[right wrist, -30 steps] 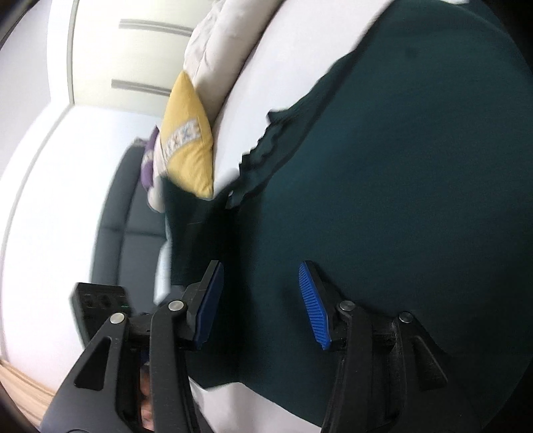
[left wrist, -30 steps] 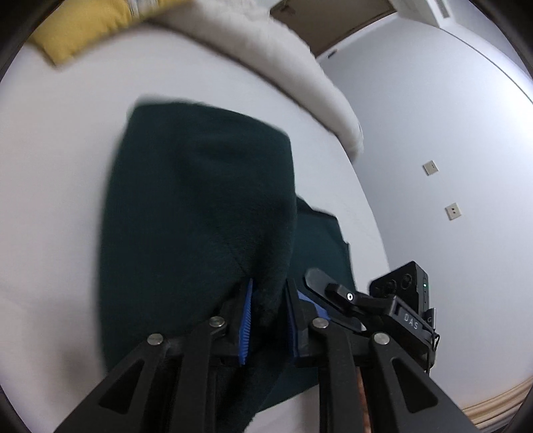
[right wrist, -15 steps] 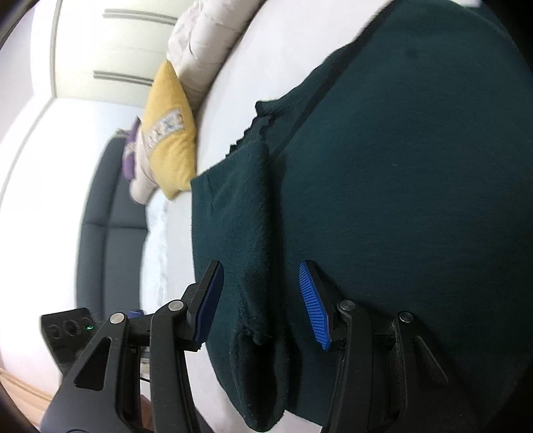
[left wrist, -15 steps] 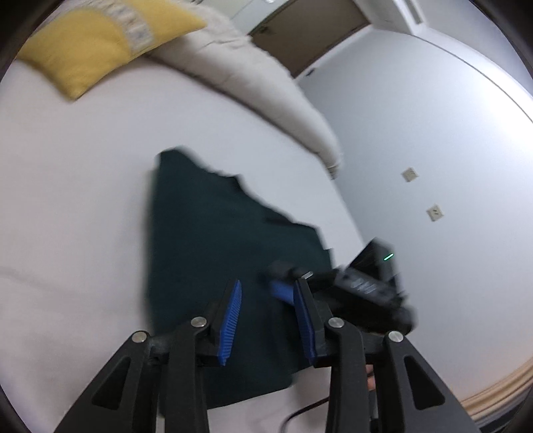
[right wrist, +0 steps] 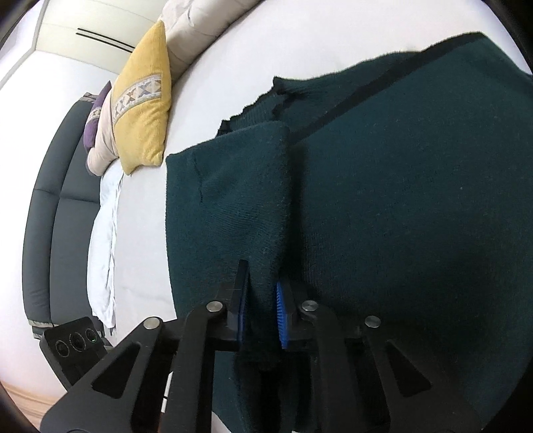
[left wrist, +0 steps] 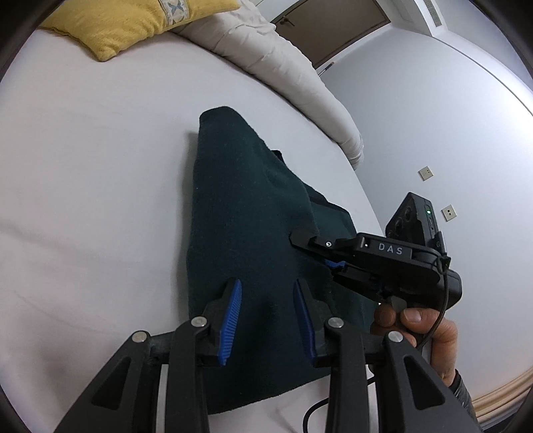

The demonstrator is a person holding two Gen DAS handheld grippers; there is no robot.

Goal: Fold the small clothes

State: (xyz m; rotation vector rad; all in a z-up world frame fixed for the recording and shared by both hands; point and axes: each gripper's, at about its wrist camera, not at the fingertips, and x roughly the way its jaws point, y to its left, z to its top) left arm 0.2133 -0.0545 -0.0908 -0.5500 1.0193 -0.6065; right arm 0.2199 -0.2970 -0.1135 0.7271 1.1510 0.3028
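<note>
The dark green garment [left wrist: 253,233] is lying on the white bed [left wrist: 83,200], partly folded, with a yellow pillow [left wrist: 133,23] lying toward 11 o'clock. The left hand-held gripper [left wrist: 266,319] is hovering over the cloth's near edge, its blue pads standing apart and pinching nothing. The right hand-held gripper [right wrist: 261,309], reaching in from 3 o'clock in the left wrist view, has just been closing and is clamping a raised fold of the garment between its pads
</note>
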